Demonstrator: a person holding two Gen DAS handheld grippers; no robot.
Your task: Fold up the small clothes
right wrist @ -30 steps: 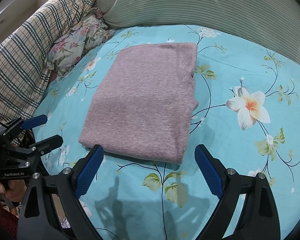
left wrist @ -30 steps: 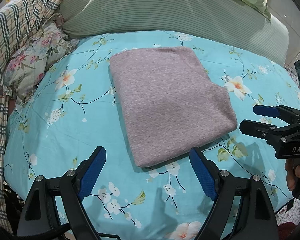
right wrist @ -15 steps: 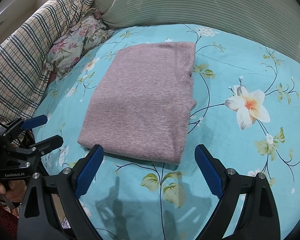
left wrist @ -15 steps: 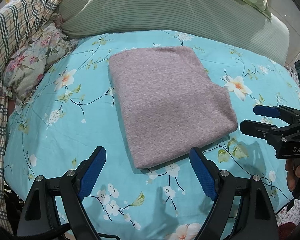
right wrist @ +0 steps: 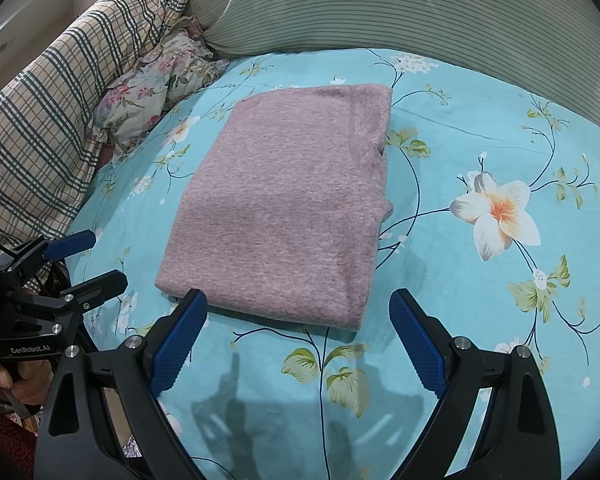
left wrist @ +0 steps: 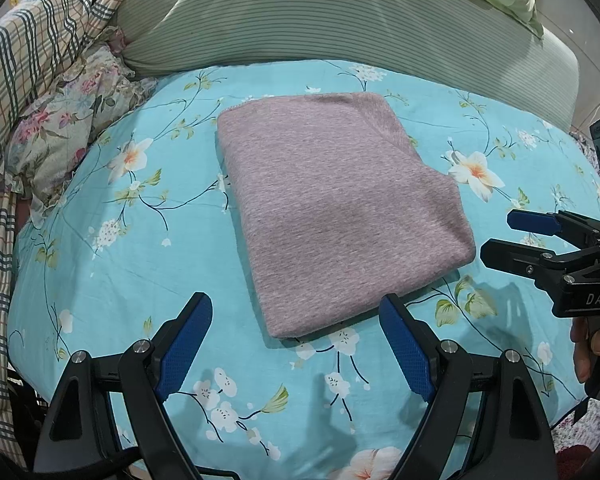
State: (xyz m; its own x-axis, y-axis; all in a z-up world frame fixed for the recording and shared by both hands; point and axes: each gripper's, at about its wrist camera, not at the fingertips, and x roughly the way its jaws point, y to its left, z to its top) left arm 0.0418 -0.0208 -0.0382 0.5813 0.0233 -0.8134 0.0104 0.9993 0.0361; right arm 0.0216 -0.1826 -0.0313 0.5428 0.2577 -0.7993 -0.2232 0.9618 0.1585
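Observation:
A mauve knit garment (left wrist: pixel 336 208) (right wrist: pixel 288 208) lies folded into a flat rectangle on the turquoise flowered bedsheet (left wrist: pixel 112 256) (right wrist: pixel 480 152). My left gripper (left wrist: pixel 296 312) hovers open just short of the garment's near corner, nothing between its blue pads. My right gripper (right wrist: pixel 298 308) is open too, its jaws spread wide before the garment's near edge and off the cloth. Each view catches the other gripper from the side: the right gripper (left wrist: pixel 500 236) at the right border, the left gripper (right wrist: pixel 104 258) at the left border, both with jaws apart.
A green striped pillow (left wrist: pixel 320 16) (right wrist: pixel 400 4) runs along the far side of the bed. A plaid blanket (left wrist: pixel 24 52) (right wrist: pixel 56 100) and a flowered cushion (left wrist: pixel 72 124) (right wrist: pixel 160 80) pile up on the left. A hand (left wrist: pixel 592 344) holds the right gripper's handle.

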